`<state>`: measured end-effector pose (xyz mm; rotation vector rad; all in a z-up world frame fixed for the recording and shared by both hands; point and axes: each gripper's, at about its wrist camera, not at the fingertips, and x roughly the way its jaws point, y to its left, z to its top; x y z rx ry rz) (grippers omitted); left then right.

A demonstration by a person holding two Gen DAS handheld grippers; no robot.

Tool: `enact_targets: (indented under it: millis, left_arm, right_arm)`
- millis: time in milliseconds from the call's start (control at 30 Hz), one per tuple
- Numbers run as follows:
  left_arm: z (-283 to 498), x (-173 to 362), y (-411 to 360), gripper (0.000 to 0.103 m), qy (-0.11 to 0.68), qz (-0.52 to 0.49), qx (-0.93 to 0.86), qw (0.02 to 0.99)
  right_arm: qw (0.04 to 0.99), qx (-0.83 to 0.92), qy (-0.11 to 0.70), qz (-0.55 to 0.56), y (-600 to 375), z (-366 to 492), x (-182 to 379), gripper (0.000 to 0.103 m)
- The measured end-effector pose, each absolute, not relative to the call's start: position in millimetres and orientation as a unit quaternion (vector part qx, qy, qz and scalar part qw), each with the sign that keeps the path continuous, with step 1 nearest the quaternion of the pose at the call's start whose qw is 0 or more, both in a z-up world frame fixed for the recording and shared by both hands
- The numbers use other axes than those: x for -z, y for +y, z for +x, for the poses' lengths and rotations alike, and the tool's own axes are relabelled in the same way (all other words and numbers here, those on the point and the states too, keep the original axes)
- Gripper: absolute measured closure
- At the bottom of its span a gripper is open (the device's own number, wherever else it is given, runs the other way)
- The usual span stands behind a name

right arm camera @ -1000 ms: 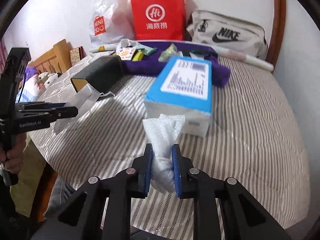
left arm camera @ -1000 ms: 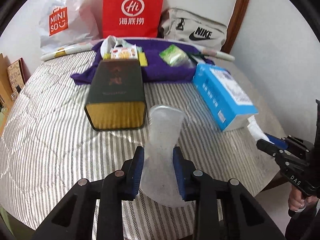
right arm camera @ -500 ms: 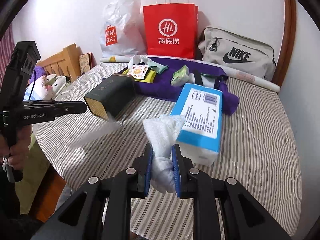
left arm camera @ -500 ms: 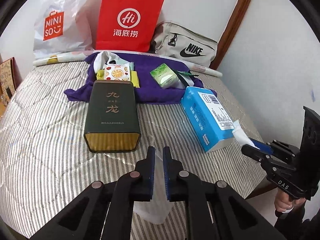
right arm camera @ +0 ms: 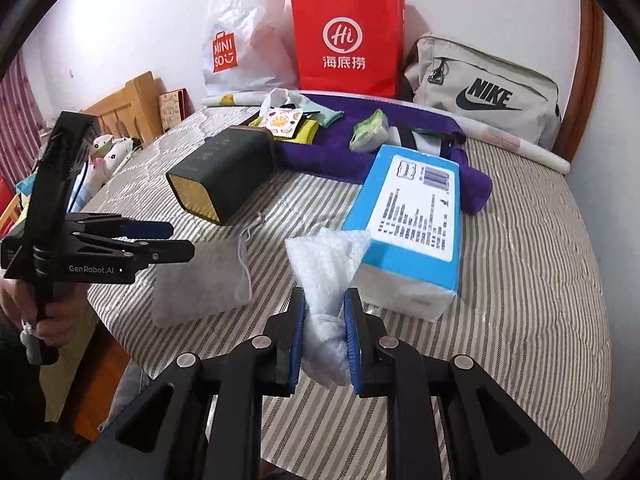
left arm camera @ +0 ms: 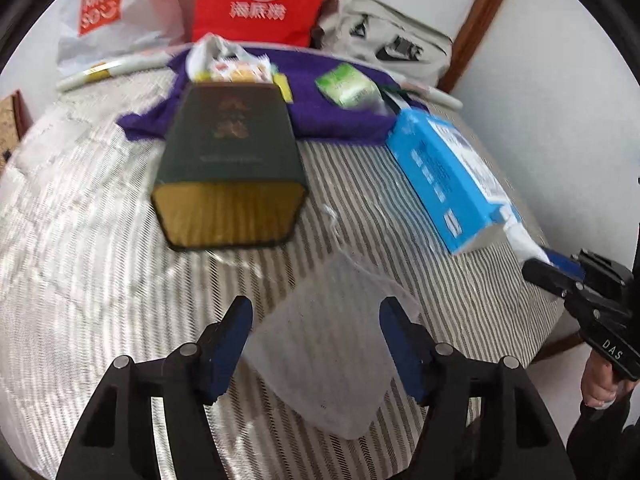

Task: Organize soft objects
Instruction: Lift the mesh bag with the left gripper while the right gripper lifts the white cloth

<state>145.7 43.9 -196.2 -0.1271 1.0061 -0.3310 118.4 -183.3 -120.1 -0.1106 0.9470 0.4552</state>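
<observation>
Lying on the striped bedspread (right arm camera: 520,240), near its front edge, a translucent pouch (left arm camera: 332,360) with a white drawstring is being framed by the left gripper (left arm camera: 316,332), whose blue-padded fingers (left arm camera: 228,340) are being held wide apart, one on each side of the pouch; whether the pads are touching it cannot be told. A white crumpled tissue (right arm camera: 326,276) is being clamped between the closed-in fingers of the right gripper (right arm camera: 324,332), just in front of the blue tissue pack (right arm camera: 412,220). A dark green tin (left arm camera: 228,168) is being shown on its side to the left of that pack. A purple cloth (right arm camera: 336,160) is being spread behind both, with small packets on it. A red paper bag (right arm camera: 346,40), a white plastic bag (right arm camera: 240,44) and a grey sports bag (right arm camera: 484,84) are being propped against the wall.
</observation>
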Motion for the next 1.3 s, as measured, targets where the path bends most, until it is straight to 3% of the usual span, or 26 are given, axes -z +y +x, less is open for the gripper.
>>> enact_targets:
  millis: [133, 200, 300, 533, 633, 700, 900, 1300]
  left_arm:
    - [141, 208, 32, 0.032, 0.488, -0.049, 0.183, 0.852]
    - [136, 209, 27, 0.019, 0.480, -0.040, 0.190, 0.855]
    - [128, 211, 16, 0.011, 0.477, -0.012, 0.188, 0.859]
    - [120, 218, -13, 0.006, 0.466, 0.080, 0.144, 0.869]
    - [118, 216, -14, 0.024, 0.451, 0.083, 0.131, 0.879]
    - [119, 210, -7, 0.061, 0.445, 0.068, 0.116, 0.885]
    - [130, 206, 11, 0.089, 0.452, 0.017, 0.121, 0.884]
    - [127, 178, 34, 0.093, 0.427, -0.030, 0.124, 0.895]
  right_arm:
    - [0.861, -0.217, 0.457, -0.054, -182, 116, 123, 0.084]
    - [0.860, -0.216, 0.459, -0.055, -181, 115, 124, 0.084]
    - [0.858, -0.217, 0.461, -0.056, -180, 114, 127, 0.084]
    - [0.855, -0.220, 0.466, -0.056, -179, 110, 129, 0.084]
    - [0.857, -0.217, 0.464, -0.056, -181, 109, 128, 0.084]
    - [0.858, -0.216, 0.463, -0.056, -183, 108, 126, 0.084]
    - [0.860, -0.208, 0.462, -0.055, -189, 107, 126, 0.084]
    - [0.867, -0.207, 0.451, -0.051, -192, 106, 116, 0.084]
